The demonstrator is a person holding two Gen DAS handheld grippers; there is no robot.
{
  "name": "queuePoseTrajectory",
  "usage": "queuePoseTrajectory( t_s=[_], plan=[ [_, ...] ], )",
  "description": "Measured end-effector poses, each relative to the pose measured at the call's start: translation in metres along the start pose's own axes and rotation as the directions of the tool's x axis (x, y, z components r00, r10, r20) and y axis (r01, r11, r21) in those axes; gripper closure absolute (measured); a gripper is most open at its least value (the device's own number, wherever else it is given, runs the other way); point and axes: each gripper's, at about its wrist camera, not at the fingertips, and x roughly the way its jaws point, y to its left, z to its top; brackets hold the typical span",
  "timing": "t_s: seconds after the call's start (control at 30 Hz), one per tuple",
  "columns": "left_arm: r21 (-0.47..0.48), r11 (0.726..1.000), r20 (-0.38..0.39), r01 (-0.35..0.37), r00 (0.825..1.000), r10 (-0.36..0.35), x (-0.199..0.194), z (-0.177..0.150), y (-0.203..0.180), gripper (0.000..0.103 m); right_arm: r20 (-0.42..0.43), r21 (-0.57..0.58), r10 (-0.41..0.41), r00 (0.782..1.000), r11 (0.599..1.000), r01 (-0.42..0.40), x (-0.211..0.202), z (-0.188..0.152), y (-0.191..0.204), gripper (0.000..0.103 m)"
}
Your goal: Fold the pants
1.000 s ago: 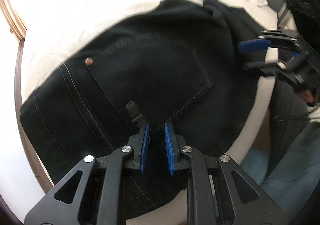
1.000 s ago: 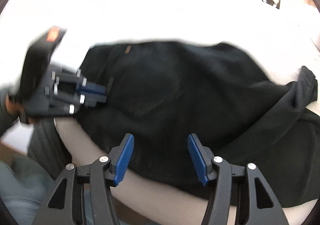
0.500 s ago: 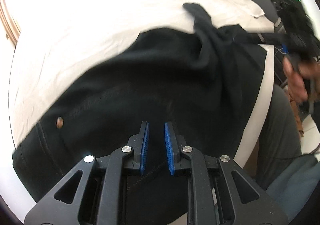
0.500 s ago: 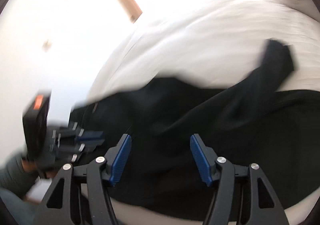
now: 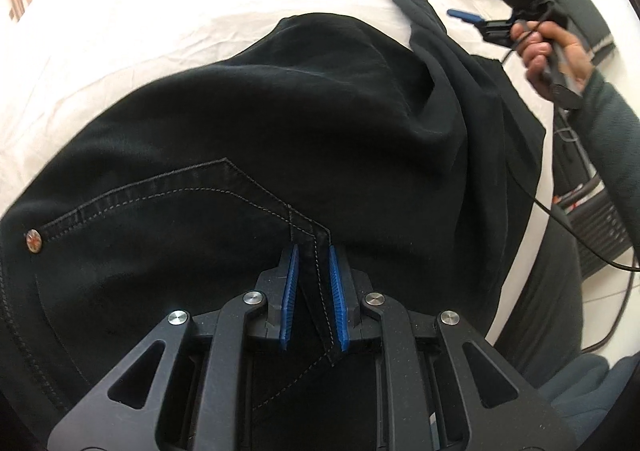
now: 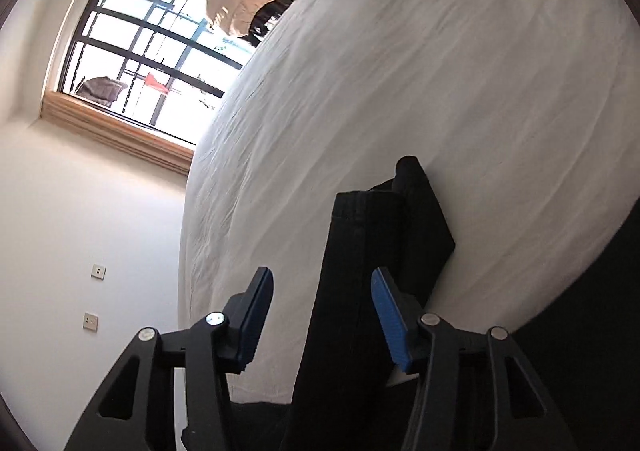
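Right now your left gripper [image 5: 313,297] sits at the bottom centre of the left wrist view, its 2 blue pads closed on a stitched seam strip of the black pants [image 5: 280,139]. That strip runs up between the pads and meets a stitched seam that angles off to the left, ending near a small metal rivet [image 5: 33,242] at the left edge of the frame. Beyond the pads the pants spread over most of the middle of the picture, lying on the white bed sheet [image 5: 160,11]. One pant leg runs toward the upper right, where its end rests on the sheet. Further out at the upper right you can see your right hand [image 5: 548,51] wrapped around the right gripper's handle, with a dark sleeve behind it.

In the right wrist view, your right gripper [image 6: 322,315] is at the bottom centre with its jaws closing. The pant leg end [image 6: 360,251] stands between the 2 fingers, close to the right pad, with a clear gap to the left one; neither pad visibly presses it. Behind the cloth the white sheet fills the right and centre of the frame. At the upper left a barred window [image 6: 152,43] with a wooden frame is set in the white wall [image 6: 80,231].
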Motion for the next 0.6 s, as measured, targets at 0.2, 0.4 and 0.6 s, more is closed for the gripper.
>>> queuePoseTrajectory(
  t_s=[0.2, 0.4, 0.6],
  plan=[
    [0.015, 1.000, -0.002, -0.006, 1.000, 0.006, 0.005, 0.002, -0.001, 0.088, -0.042, 0.069, -0.061, 0.997, 0.996, 0.064, 0.033, 0.012, -0.020, 0.049],
    [0.008, 1.000, 0.007, 0.004, 1.000, -0.004, 0.006, 0.002, -0.002, 0.088, -0.056, 0.105, -0.069, 0.996, 0.992, 0.075, 0.037, 0.006, -0.030, 0.049],
    [0.006, 1.000, 0.015, -0.002, 1.000, 0.002, 0.004, 0.001, -0.003, 0.088, -0.088, 0.156, -0.006, 0.996, 0.988, 0.020, 0.038, 0.002, -0.042, 0.054]
  ],
)
